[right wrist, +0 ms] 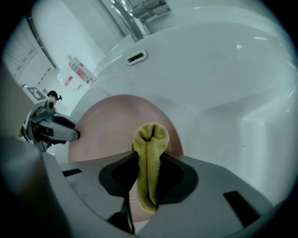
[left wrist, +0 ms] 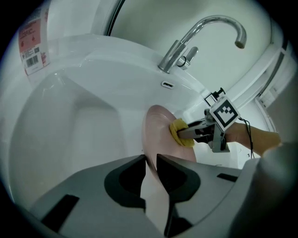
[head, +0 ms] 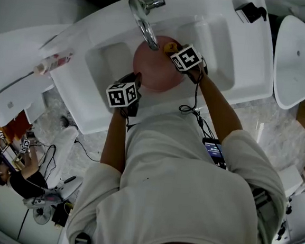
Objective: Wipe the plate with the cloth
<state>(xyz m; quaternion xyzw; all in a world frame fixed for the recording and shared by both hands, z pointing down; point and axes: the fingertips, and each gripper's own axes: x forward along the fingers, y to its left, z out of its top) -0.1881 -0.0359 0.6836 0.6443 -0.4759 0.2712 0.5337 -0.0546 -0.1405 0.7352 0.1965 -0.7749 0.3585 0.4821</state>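
The left gripper (left wrist: 150, 160) is pinched nearly shut on the rim of the pink plate (left wrist: 160, 125), which runs edge-on between its jaws. That grip stands the plate up on edge and steadies it, I'd judge so that its face is turned toward the other hand.

The right gripper (right wrist: 149, 160) is clamped on a folded yellow cloth (right wrist: 150, 139). Its jaws are drawn in tight around the wad. The bunched end pokes out past the tips, so the fabric meets the dish and not the hard jaws. From the left gripper view that end is pressed flat against the plate's face, near its upper rim.

The plate is inside the white sink (head: 218, 42), around the middle of the basin and close to its back wall. It sits under the spout of the chrome faucet (head: 145, 22), a sensible spot, since any drips or grime would fall into the basin. I can't tell whether its lower edge rests on the sink floor. A bottle with a red label (head: 54, 62) lies on the ledge at the sink's left edge, well apart from the work.
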